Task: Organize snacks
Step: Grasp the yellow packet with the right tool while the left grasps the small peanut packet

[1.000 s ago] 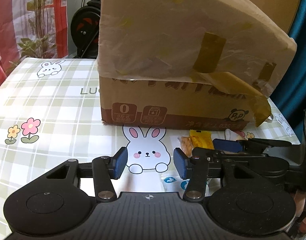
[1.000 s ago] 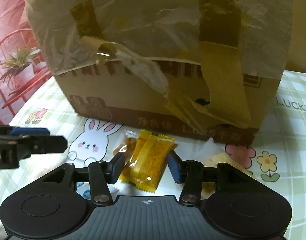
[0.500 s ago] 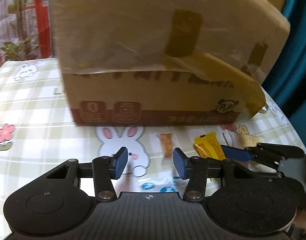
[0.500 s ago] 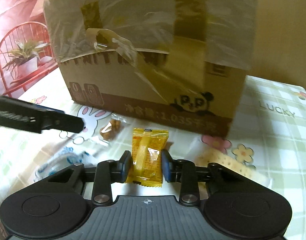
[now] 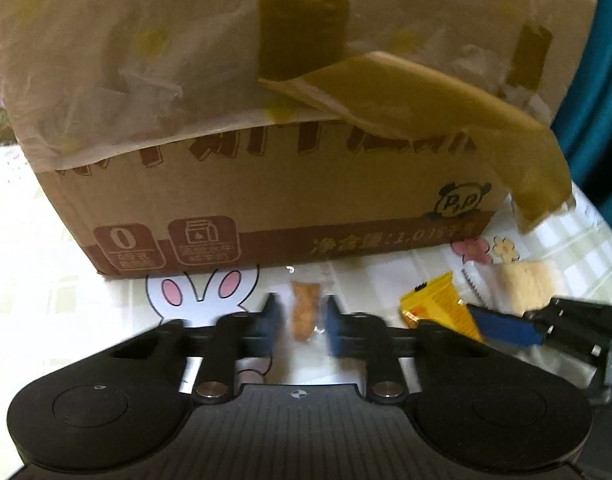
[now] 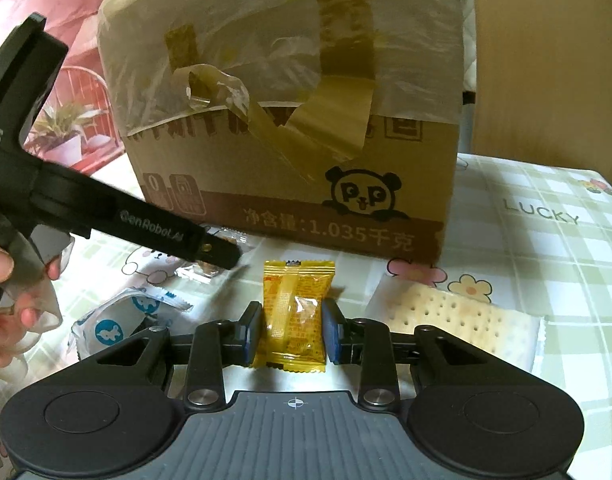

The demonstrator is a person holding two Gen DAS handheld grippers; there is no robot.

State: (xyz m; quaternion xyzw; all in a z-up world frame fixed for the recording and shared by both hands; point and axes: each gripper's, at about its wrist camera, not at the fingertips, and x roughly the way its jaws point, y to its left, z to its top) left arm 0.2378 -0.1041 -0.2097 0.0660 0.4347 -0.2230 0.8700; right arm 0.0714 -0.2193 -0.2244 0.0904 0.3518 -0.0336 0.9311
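Note:
A small clear packet of orange-brown snack (image 5: pixel 305 312) lies on the tablecloth between the fingers of my left gripper (image 5: pixel 302 326), which is narrowly open around it. My right gripper (image 6: pixel 292 330) is shut on a yellow snack packet (image 6: pixel 294 312), also seen in the left wrist view (image 5: pixel 437 312). A wrapped cracker (image 6: pixel 457 320) lies right of it, also in the left wrist view (image 5: pixel 521 288). A blue-and-white wrapped snack (image 6: pixel 118 320) lies at left. The left gripper's arm (image 6: pixel 118 220) crosses the right wrist view.
A large taped cardboard box (image 5: pixel 274 128) stands close ahead on the checked tablecloth (image 6: pixel 545 240), also in the right wrist view (image 6: pixel 298 120). Loose tape (image 5: pixel 445 120) hangs off its front. A hand (image 6: pixel 2 280) holds the left gripper.
My left gripper moved right and forward and its fingers narrowed around the orange-brown packet. My right gripper closed onto the yellow packet.

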